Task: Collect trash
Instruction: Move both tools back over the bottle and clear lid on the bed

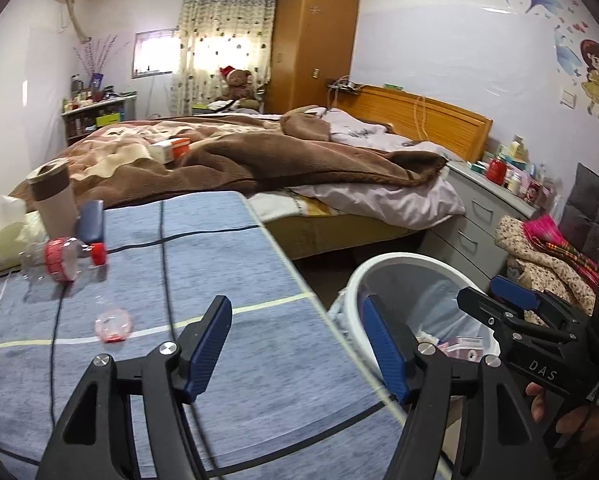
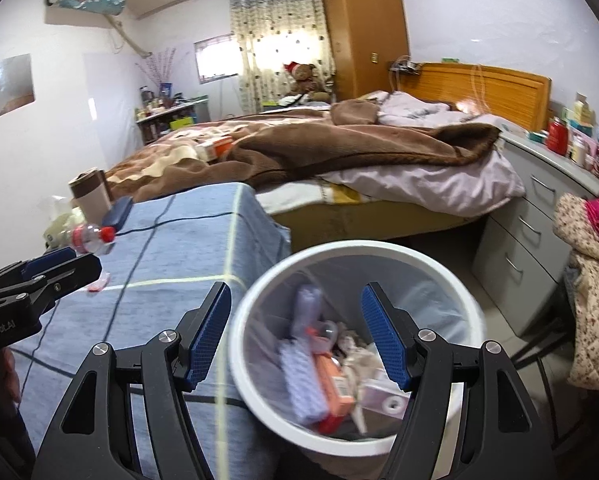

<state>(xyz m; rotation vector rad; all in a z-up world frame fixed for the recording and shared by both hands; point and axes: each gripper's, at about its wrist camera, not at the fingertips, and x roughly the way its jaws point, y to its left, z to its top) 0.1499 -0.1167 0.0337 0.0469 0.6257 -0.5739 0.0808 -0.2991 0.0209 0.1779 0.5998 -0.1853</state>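
With both the left gripper (image 1: pixel 297 346) and the right gripper (image 2: pixel 295 334) held wide apart and empty beside the part-filled bin (image 2: pixel 259 292), the crushed bottle (image 1: pixel 65 258) at the table's far left is judged next to be fetched.

My right gripper (image 1: pixel 515 300) carries white letters "DAS" on its black body, low beside the white bin (image 1: pixel 357 280). On my left gripper (image 2: pixel 59 264), over the blue table (image 2: pixel 171 264) left of that bin, a white word ends in "Robot.AI", its start cut off. Nothing else is legible.
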